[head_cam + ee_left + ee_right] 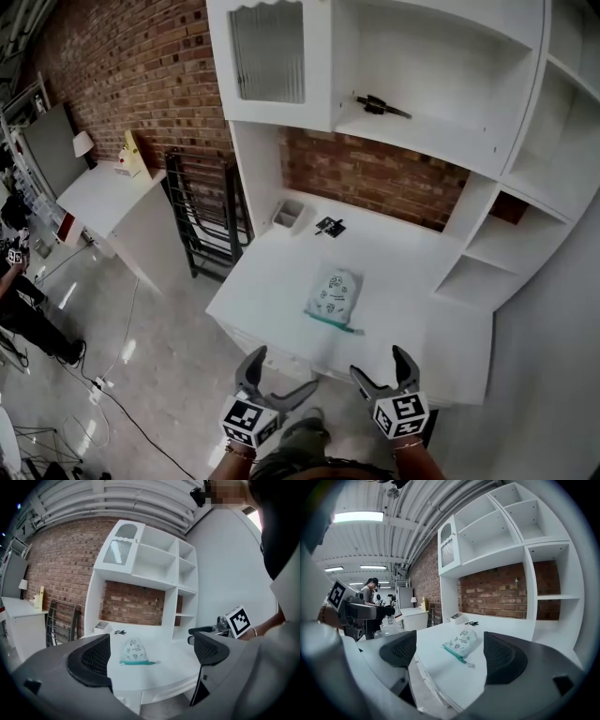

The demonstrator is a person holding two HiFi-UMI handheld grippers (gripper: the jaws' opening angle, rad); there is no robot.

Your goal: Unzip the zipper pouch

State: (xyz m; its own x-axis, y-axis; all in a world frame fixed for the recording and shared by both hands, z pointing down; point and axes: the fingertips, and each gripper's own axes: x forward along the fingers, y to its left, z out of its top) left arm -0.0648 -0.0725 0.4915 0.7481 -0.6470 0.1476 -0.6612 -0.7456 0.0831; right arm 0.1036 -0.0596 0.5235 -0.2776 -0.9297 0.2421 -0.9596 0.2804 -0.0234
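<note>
Not started: my left claw (279,375) and right claw (380,366) gape empty; the pale, teal-zippered fabric pouch (334,296) lies seemingly shut at twelve o'clock, untouched.

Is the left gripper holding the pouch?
No, the pouch lies on the desk, beyond the open, empty left gripper.

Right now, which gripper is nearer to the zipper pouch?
Right, but only slightly. The right gripper is short of the desk edge, right of the zipper pouch; the left gripper is left of it, a little farther. Neither touches it.
</note>
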